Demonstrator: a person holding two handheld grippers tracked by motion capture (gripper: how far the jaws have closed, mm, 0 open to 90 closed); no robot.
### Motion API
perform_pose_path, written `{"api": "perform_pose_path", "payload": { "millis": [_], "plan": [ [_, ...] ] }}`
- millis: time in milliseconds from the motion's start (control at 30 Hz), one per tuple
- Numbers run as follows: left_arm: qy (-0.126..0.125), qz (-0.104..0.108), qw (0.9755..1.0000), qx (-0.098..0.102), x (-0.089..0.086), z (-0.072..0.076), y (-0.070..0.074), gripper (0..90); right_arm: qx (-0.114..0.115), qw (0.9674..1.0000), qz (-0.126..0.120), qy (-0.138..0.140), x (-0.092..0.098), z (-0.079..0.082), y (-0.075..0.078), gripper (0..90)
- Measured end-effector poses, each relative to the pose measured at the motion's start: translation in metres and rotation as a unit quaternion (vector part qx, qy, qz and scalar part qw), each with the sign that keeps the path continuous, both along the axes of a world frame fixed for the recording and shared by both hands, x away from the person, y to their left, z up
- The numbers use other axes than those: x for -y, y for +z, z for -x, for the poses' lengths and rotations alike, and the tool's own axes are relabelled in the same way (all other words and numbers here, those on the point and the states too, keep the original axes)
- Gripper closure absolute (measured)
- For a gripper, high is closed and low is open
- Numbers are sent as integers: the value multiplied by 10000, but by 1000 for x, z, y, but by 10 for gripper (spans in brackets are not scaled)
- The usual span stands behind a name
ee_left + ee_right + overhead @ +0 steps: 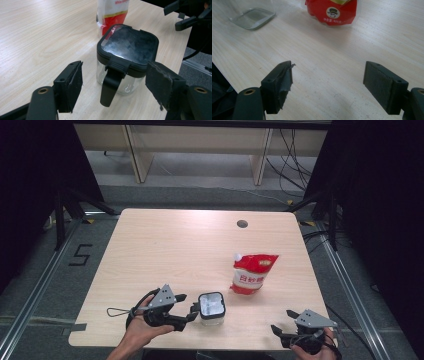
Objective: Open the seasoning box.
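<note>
A small clear glass jar (pixel 211 307) with a black-rimmed lid stands near the table's front edge. In the left gripper view the jar (pixel 127 50) has its black latch hanging down at the front. My left gripper (pixel 189 306) sits just left of the jar, jaws open wide. In its own view the left gripper (pixel 115 72) has the jar just ahead of its pads, which do not touch it. A red and white pouch (pixel 252 272) lies behind the jar to the right. My right gripper (pixel 282 321) rests open at the front right corner, and in its own view the right gripper (pixel 329 68) has bare wood between its jaws.
The light wooden table (pixel 175 245) has a round cable hole (pixel 242 224) at the back right. In the right gripper view, the pouch (pixel 330 11) and the jar's glass base (pixel 252 17) lie ahead. Dark stands flank the table on both sides.
</note>
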State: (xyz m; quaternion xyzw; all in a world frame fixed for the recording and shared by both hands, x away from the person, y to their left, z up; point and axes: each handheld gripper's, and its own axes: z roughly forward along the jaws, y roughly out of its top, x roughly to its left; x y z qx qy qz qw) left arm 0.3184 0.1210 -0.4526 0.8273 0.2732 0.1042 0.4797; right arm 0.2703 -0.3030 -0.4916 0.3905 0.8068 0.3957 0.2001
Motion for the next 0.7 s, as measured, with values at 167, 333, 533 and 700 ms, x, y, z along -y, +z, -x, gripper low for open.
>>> {"api": "perform_pose_path", "payload": {
  "millis": [167, 333, 533, 700],
  "plan": [
    [-4, 57, 10000, 49, 3, -2, 2, 442, 56, 10000, 26, 55, 1, -1, 0, 243],
    [-37, 176, 9996, 202, 6, -2, 4, 642, 52, 10000, 28, 16, 0, 1, 0, 243],
    [-2, 124, 9995, 297, 9, 1, 5, 780, 66, 10000, 34, 31, -3, 1, 1, 244],
    [64, 130, 9995, 273, 9, 0, 3, 823, 90, 9999, 4, 70, -4, 0, 2, 245]
  ]
}}
